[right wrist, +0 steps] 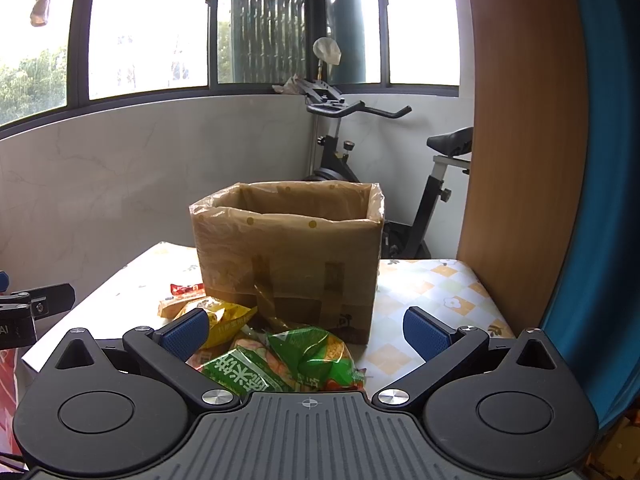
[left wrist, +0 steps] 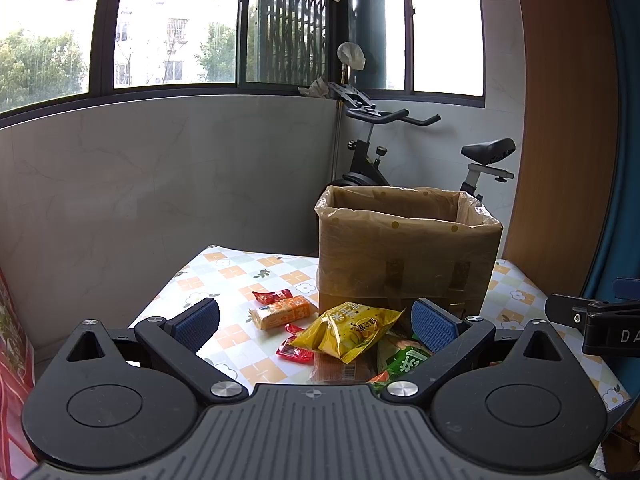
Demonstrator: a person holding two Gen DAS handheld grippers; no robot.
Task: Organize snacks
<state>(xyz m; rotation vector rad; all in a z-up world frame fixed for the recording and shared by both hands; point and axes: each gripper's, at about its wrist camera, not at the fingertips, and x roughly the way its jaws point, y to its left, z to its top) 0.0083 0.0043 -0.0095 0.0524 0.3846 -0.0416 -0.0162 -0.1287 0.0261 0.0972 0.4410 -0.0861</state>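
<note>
Clearly, with both our left gripper (left wrist: 316,320) and right gripper (right wrist: 306,330) spread wide and empty, closing on the yellow chip bag (left wrist: 347,330) between the left jaws could snag the red candy wrapper (left wrist: 295,350) beneath.

One cardboard box (left wrist: 408,256) is sitting on the table | one yellow bag (left wrist: 348,330) | one green bag (right wrist: 280,364) | one orange bar (left wrist: 280,312) | three red candies (left wrist: 273,296) are lying

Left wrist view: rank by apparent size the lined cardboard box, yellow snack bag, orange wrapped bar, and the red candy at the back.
1. Lined cardboard box, largest by far.
2. Yellow snack bag, though it lies nearer the camera than the bar.
3. Orange wrapped bar.
4. Red candy at the back, smallest; the bar partly overlaps it.
</note>
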